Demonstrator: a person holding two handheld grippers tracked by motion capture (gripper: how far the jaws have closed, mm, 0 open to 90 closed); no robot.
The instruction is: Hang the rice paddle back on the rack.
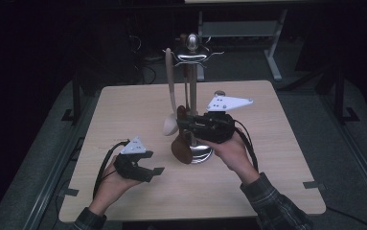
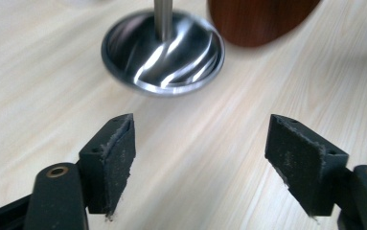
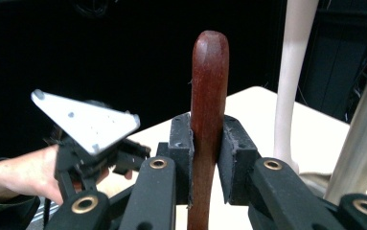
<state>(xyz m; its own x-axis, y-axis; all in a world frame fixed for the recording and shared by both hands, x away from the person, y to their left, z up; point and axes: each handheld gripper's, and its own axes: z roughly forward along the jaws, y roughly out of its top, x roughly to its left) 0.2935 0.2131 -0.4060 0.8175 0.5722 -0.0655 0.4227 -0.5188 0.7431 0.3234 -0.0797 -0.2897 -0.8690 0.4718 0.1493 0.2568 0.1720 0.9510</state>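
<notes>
- High view had the right gripper (image 1: 190, 125) beside the utensil stand (image 1: 194, 86) on the desk (image 1: 267, 158), jaws clamped on the dark wooden spoon (image 1: 182, 146), its handle upright between them.
- Looked like the hanging step; next move probably needed lifting the handle up to a hook.
- Left gripper (image 1: 153, 171) sat near the stand's base, jaws apart and empty.

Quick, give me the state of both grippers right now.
Left gripper: open, holding nothing, above the table.
Right gripper: shut on the dark wooden spoon by its handle.
</notes>
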